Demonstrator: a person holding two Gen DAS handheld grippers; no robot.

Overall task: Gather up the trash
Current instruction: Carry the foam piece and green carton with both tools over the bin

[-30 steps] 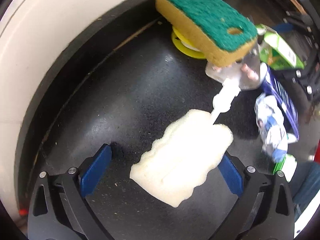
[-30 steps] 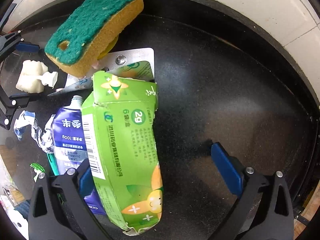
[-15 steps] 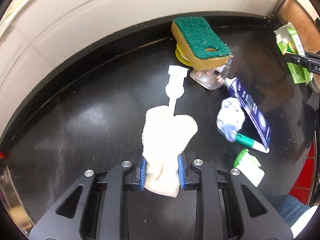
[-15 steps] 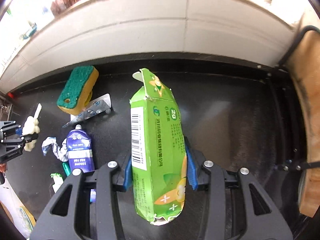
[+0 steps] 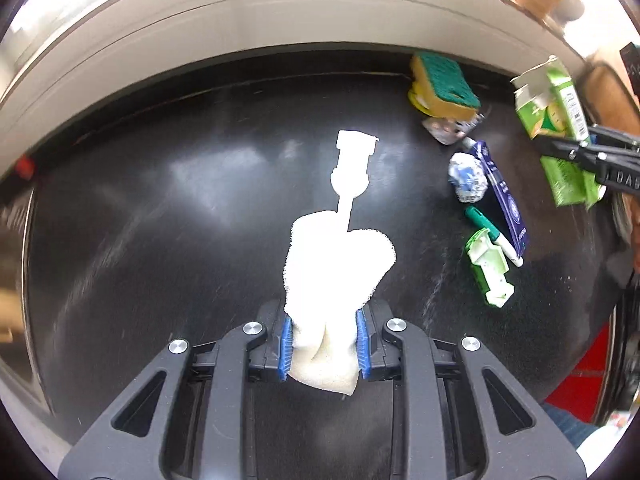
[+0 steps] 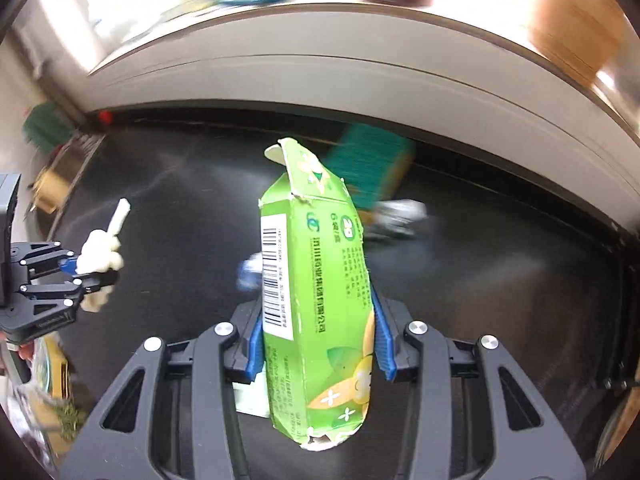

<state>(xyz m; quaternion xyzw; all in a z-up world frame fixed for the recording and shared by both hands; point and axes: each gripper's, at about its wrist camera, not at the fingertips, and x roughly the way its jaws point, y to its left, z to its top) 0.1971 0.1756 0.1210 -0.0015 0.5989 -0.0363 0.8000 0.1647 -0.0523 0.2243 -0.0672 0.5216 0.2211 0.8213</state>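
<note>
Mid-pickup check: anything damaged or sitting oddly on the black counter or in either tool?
The green carton in the right tool is crushed, with torn ends. On the counter, the green-topped sponge sits tilted, propped on a yellow disc and a blister pack. The left tool squeezes a white sponge-head brush.

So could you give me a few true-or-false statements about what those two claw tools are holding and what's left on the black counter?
1. The left gripper clamps a white foam brush head with a plastic stem. True.
2. The right gripper is open. False: it is shut on a crumpled green cardboard box.
3. A yellow sponge with a green scouring top lies on the black counter. True.
4. The blue squeezed tube is held in the left gripper. False: it lies on the counter.
</note>
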